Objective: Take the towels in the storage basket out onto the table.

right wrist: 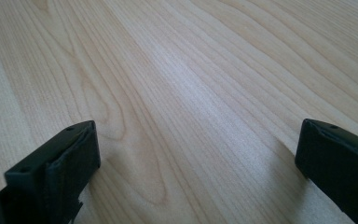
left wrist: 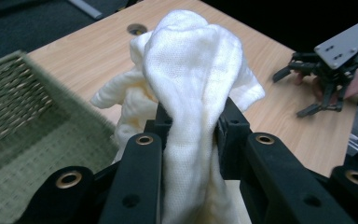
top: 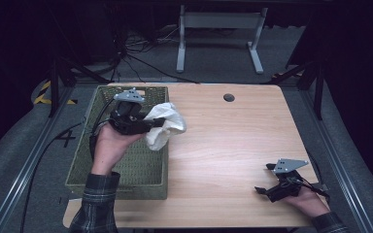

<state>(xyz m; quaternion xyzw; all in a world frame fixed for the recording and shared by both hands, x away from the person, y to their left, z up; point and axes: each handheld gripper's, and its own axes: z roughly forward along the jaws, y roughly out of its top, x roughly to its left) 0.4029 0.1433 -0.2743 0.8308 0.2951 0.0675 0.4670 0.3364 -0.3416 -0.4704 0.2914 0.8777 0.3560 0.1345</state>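
Note:
A crumpled white cloth (top: 165,124) hangs in the air over the right rim of the green woven basket (top: 104,174). My left gripper (top: 156,123) is shut on the cloth. In the left gripper view the cloth (left wrist: 191,84) bulges up between the two black jaws of that gripper (left wrist: 192,128) and droops down between them. My right gripper (top: 266,178) rests low on the wooden table (top: 233,145) near its front right corner. Its jaws stand wide apart in the right gripper view, where the gripper (right wrist: 196,149) has only bare wood (right wrist: 182,84) between them.
The basket (left wrist: 32,126) sits at the table's left edge and looks bare inside. A round cable hole (top: 228,97) lies at the table's far side. Beyond the table stands a white desk frame (top: 218,34). The right gripper (left wrist: 326,77) appears far off in the left gripper view.

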